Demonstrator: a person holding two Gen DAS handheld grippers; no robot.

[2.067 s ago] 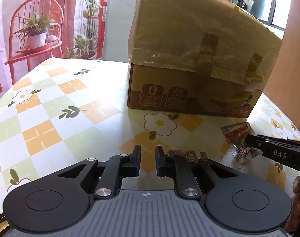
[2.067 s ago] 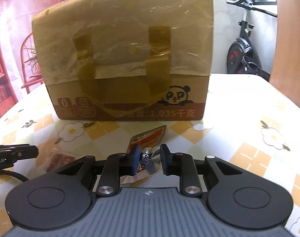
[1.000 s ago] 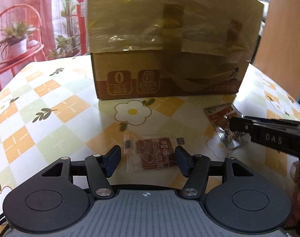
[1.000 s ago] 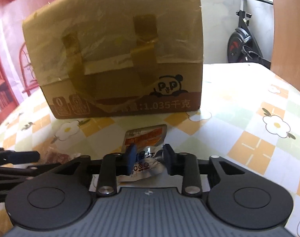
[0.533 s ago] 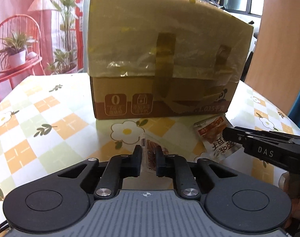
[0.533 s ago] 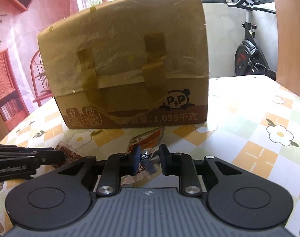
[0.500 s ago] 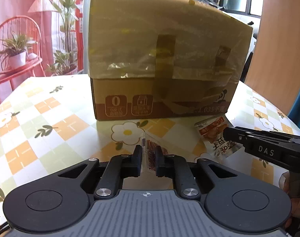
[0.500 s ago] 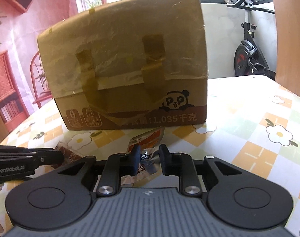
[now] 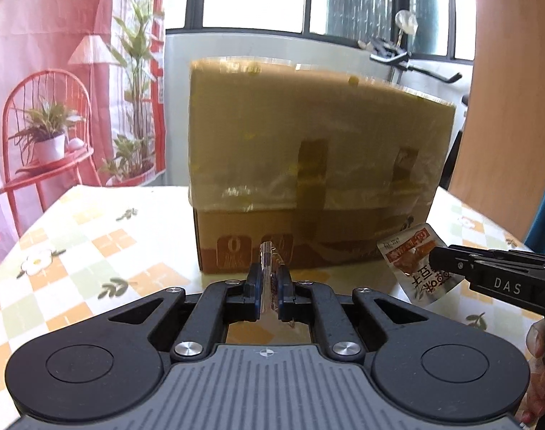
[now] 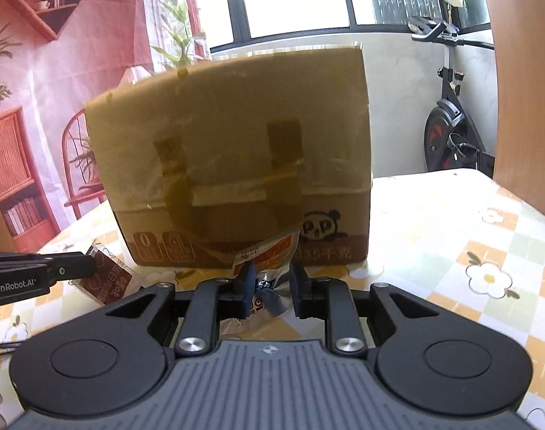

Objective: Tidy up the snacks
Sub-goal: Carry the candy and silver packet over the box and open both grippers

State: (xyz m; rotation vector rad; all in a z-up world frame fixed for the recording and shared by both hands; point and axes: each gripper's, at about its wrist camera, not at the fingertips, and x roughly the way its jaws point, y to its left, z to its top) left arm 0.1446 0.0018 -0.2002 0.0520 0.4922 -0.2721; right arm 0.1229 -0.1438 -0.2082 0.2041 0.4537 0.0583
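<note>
My left tool point(image 9: 268, 279) was clenched on the brown snack point(image 9: 269, 261), and my right tool point(image 10: 270, 279) gripped the orange snack point(image 10: 268, 251). Both had just come up off the bench point(image 9: 93, 251). Next, I thought, they went over the box point(image 9: 308, 143).

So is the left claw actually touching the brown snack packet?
Touching. The left wrist view shows the left claw shut on the brown snack packet, edge-on between both fingers, lifted off the table.

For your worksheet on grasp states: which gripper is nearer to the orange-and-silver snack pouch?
Right. The right gripper is shut on the orange-and-silver snack pouch, lifted before the cardboard box. The left gripper is beside it, holding the brown snack packet.
</note>
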